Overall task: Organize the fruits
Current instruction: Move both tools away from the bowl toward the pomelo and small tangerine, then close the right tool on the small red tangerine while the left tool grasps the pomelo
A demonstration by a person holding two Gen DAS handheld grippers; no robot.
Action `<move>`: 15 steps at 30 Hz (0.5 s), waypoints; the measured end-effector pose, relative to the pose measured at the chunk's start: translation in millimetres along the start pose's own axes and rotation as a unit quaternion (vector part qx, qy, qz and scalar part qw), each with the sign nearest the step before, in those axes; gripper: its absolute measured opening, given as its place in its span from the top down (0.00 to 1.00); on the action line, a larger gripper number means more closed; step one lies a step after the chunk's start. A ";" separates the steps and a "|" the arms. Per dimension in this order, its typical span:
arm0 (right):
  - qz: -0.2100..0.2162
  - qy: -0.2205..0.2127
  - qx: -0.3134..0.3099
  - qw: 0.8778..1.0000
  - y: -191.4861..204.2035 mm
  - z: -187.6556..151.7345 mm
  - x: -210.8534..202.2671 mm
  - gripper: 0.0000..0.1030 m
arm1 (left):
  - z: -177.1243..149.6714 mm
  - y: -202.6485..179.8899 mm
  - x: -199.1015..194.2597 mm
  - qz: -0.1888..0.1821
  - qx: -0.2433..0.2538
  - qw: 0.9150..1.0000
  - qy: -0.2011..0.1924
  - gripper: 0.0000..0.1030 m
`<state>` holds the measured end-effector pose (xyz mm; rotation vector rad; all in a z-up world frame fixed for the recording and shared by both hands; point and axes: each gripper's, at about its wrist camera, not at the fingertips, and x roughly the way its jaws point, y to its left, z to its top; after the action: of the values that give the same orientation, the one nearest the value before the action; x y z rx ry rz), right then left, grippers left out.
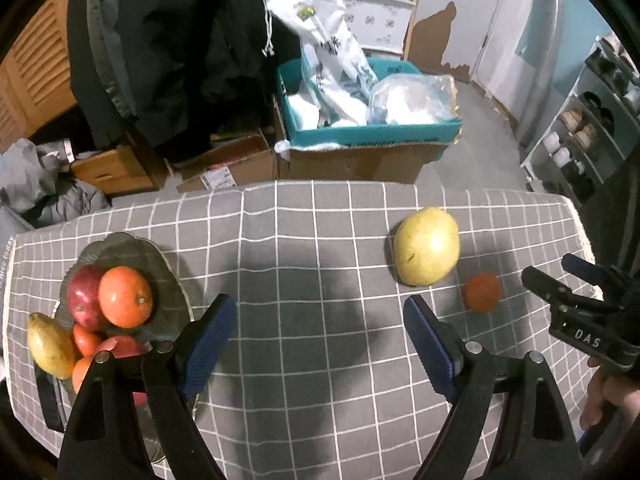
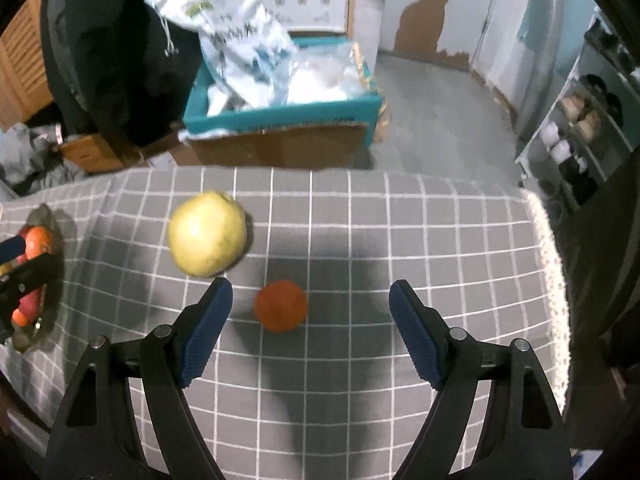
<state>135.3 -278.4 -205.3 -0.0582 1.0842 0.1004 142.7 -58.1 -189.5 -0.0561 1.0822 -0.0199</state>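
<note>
In the left wrist view, the left gripper point(image 1: 316, 344) hangs over the grey checked cloth point(image 1: 304, 240) on the bench, and its jaws are released, wide apart, with only bare cloth between the two blue pads. At about 9 o'clock from it sits a glass plate point(image 1: 160, 264) full of fruit: a big orange point(image 1: 125, 297) leans on a red apple point(image 1: 82, 296), a yellow pear point(image 1: 50, 344) lies at the plate's left edge, and more small orange and red fruit sit under them, partly hidden by the black arm of the gripper. At about 1 o'clock a big yellow-green fruit point(image 1: 427, 246) rests on the cloth, and a small orange fruit point(image 1: 483, 292) sits just beside it, lower and to the right. The right gripper point(image 1: 554, 276) comes in from 3 o'clock, held by a hand point(image 1: 608, 396), and it points at the small orange fruit without touching it. In the right wrist view, the right gripper point(image 2: 310, 320) also has its jaws released and wide apart. The small orange fruit point(image 2: 281, 306) lies on the cloth point(image 2: 400, 240) between the two pads, nearer the left one, and neither pad touches it. The big yellow-green fruit point(image 2: 208, 234) is at 11 o'clock, near the small one. The fruit plate point(image 2: 52, 216) is far off at 9 o'clock, partly behind the left gripper point(image 2: 24, 258). Past the bench stands a blue box point(image 2: 280, 114) stuffed with white bags.
</note>
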 end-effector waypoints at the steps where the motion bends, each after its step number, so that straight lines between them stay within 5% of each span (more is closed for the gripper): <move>1: 0.002 0.008 -0.004 1.000 1.3 -0.2 8.7 0.21 | -0.4 -0.5 5.8 0.001 0.001 1.000 0.005 0.16; 8: 0.006 0.051 -0.022 0.998 9.7 -7.3 50.3 0.22 | -7.9 -2.7 38.9 0.008 0.007 0.999 0.035 0.16; 15: 0.014 0.080 -0.029 0.996 16.0 -18.1 70.6 0.39 | -9.6 -4.0 53.5 0.004 0.007 0.999 0.049 0.16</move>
<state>150.4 -260.5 -276.2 -0.1046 1.2432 0.1555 159.4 -64.8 -240.9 -0.0384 1.1795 -0.0233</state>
